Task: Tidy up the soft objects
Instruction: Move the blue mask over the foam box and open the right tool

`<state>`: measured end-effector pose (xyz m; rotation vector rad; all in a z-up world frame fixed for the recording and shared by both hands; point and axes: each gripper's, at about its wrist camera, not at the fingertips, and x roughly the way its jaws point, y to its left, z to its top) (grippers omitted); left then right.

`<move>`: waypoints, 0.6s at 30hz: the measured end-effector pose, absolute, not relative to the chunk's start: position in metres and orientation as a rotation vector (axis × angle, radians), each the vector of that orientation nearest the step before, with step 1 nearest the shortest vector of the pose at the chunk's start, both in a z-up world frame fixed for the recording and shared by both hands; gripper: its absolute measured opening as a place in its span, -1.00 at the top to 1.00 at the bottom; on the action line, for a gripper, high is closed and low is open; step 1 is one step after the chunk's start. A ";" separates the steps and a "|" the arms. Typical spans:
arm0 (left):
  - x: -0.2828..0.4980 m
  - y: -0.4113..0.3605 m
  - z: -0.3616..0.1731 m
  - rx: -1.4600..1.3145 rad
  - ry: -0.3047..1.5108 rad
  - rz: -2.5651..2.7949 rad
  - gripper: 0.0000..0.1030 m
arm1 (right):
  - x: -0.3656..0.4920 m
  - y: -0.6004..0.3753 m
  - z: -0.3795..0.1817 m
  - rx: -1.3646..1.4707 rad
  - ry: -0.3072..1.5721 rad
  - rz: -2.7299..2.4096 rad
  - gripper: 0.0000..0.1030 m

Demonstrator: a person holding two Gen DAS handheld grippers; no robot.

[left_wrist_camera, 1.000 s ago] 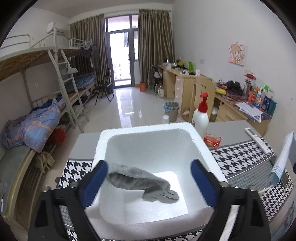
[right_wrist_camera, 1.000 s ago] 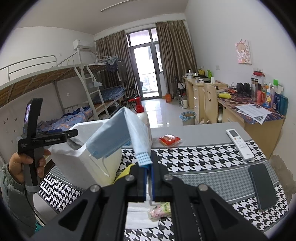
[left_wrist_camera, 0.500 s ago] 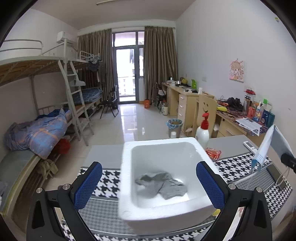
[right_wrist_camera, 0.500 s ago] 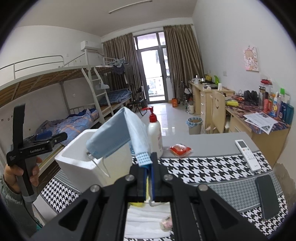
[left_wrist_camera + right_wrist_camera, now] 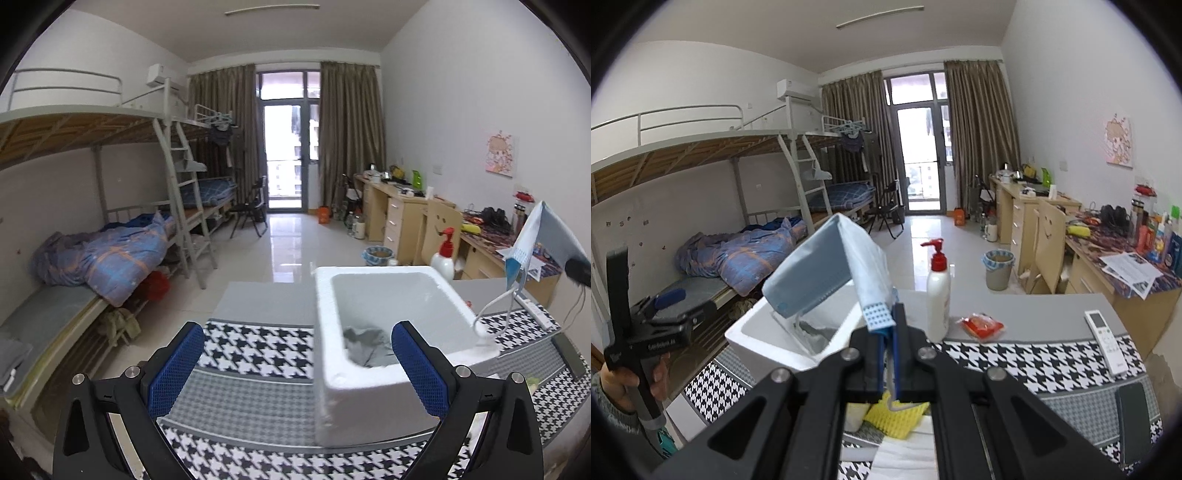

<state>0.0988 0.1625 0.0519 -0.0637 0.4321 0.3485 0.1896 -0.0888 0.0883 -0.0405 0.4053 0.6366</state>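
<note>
The right tool (image 5: 886,354) is clamped nearly shut on one edge of a blue mask (image 5: 827,273), which stands folded above the pads with an ear loop dangling toward the white foam box (image 5: 753,332). The left tool (image 5: 295,373) is wide open and holds nothing; it sits at the near left of the box, and a grey cloth (image 5: 365,343) lies inside. Around the box, on the checked surface (image 5: 1034,362), stand a pump bottle (image 5: 938,291), a red packet (image 5: 982,326) and a remote (image 5: 1104,339). The step in hand appears to be dropping the mask into the box. To do it well, the right tool should carry the mask fully over the opening, loop included, and lower it before releasing, since a light mask may drift or snag its loop on the rim.
</note>
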 end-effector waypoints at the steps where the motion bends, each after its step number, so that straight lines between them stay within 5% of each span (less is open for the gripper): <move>1: 0.095 0.164 0.051 -0.065 0.429 0.358 -0.98 | 0.190 -0.086 0.089 -0.043 0.407 0.646 0.89; 18: 0.064 0.185 0.030 -0.080 0.435 0.436 -0.98 | 0.205 -0.027 0.089 -0.099 0.455 0.755 0.89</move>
